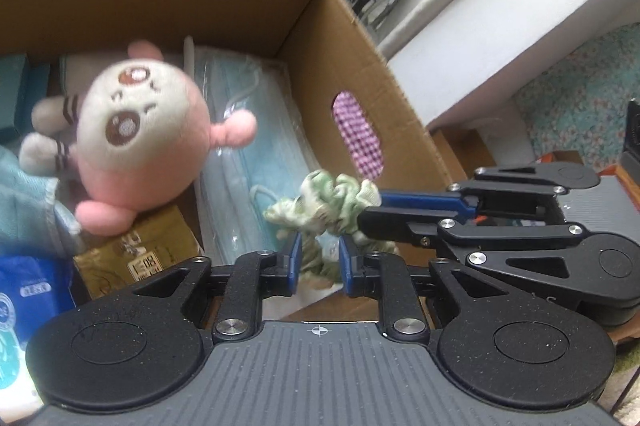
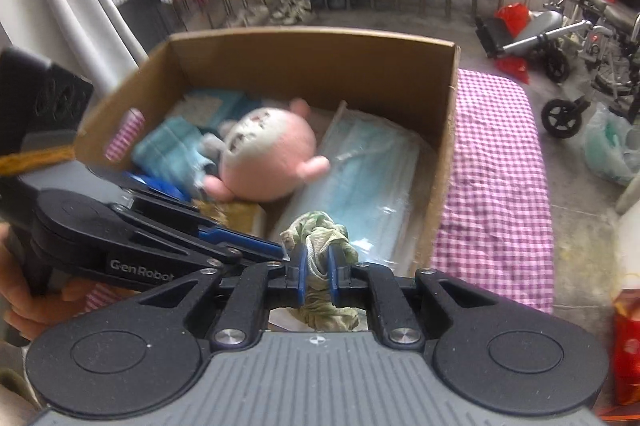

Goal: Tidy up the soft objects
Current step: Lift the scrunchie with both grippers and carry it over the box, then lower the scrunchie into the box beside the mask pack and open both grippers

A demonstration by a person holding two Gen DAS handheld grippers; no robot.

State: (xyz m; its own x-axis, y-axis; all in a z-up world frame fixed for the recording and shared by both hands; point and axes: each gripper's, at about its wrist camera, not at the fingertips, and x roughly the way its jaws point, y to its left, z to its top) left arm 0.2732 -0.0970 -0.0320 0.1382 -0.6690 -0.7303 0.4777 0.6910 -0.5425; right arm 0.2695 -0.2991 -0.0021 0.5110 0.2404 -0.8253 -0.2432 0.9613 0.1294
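A green-and-white scrunchie (image 1: 324, 198) hangs over the near right corner of an open cardboard box (image 1: 352, 74). My right gripper (image 1: 370, 208) comes in from the right and is shut on one end of it; in the right wrist view the cloth (image 2: 320, 226) is pinched between that gripper's (image 2: 317, 266) blue pads. My left gripper (image 1: 320, 254) stands a little open around the scrunchie's lower loop, with a gap beside one pad. Seen from the right wrist, the left gripper (image 2: 282, 252) reaches in from the left.
The box (image 2: 320, 66) holds a pink-and-white plush (image 1: 148, 138), a pack of blue face masks (image 1: 248, 130), a light blue cloth (image 1: 24, 202), a gold packet (image 1: 140, 250) and a blue packet (image 1: 28, 290). It stands on pink checked cloth (image 2: 496, 186). Wheelchairs (image 2: 560, 38) stand behind; a hand (image 2: 32, 298) holds the left gripper.
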